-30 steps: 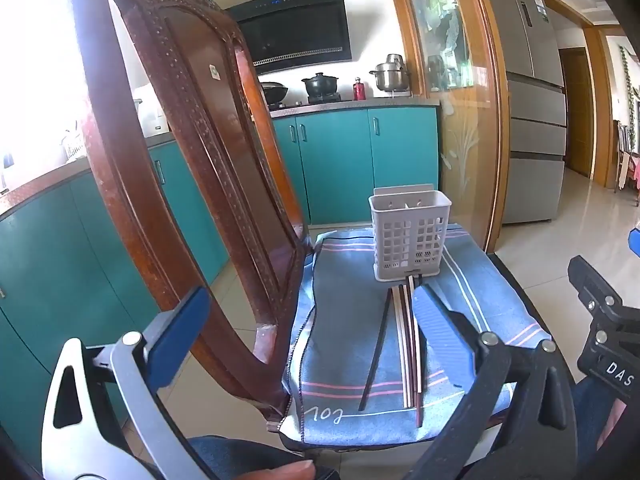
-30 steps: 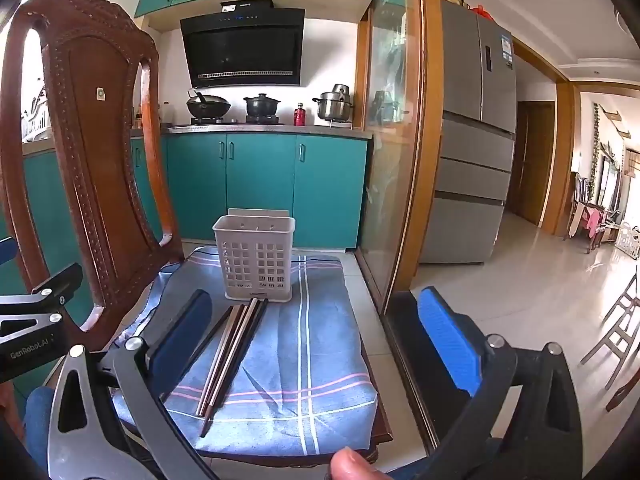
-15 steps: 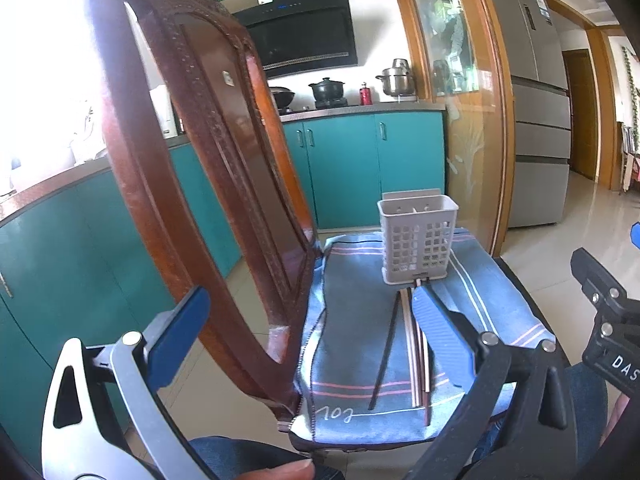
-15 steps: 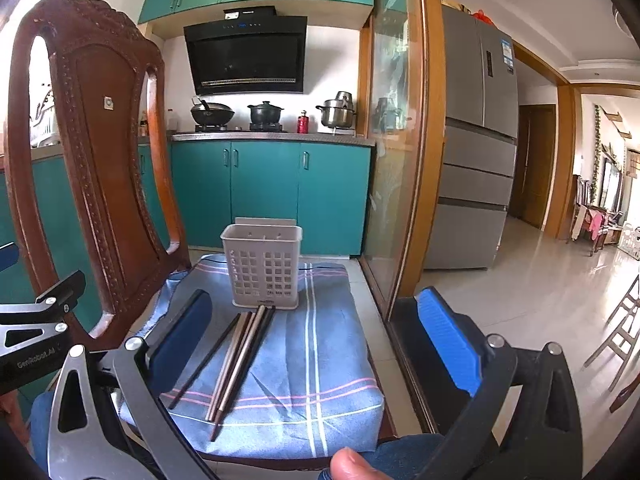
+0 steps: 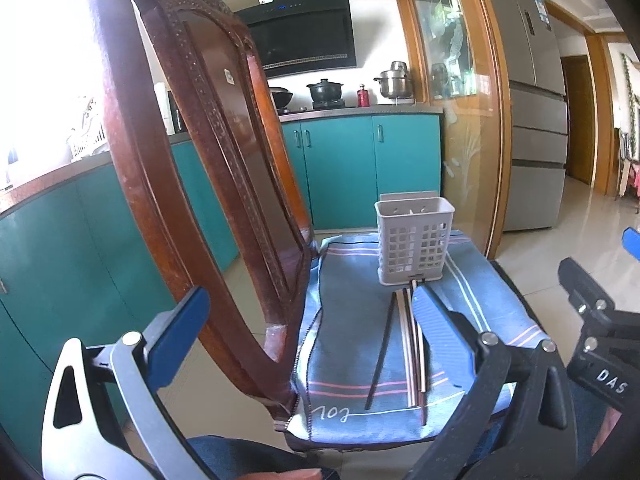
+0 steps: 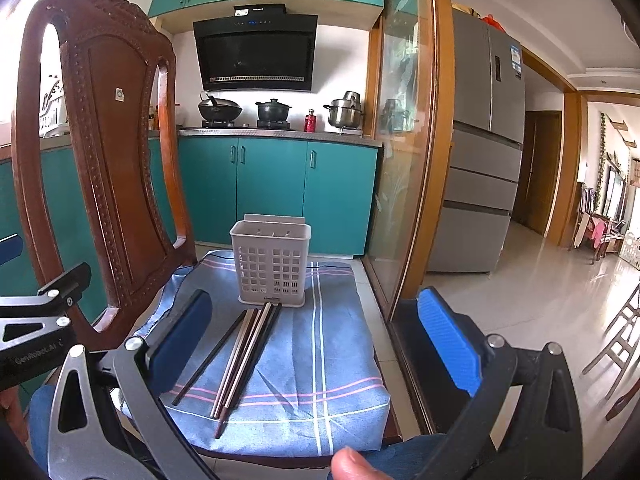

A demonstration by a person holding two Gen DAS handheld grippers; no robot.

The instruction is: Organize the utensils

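Several chopsticks (image 6: 244, 354) lie in a loose bundle on a blue striped cloth (image 6: 320, 360) covering a chair seat, tips toward a white perforated utensil holder (image 6: 271, 264) standing upright at the far end. One dark chopstick (image 5: 380, 354) lies apart on the left of the bundle (image 5: 414, 344). The holder (image 5: 414, 240) also shows in the left wrist view. My left gripper (image 5: 308, 328) is open and empty, near the seat's front left. My right gripper (image 6: 316, 340) is open and empty, above the seat's front edge.
The carved wooden chair back (image 5: 192, 184) rises close on the left of the seat (image 6: 108, 168). A glass sliding door with a wooden frame (image 6: 416, 168) stands right of the chair. Teal cabinets (image 6: 272, 196) and a stove with pots are behind.
Both grippers have shifted slightly rightward and closer to the seat; the chair back now looms larger in the left wrist view. Chopsticks and holder have not moved.
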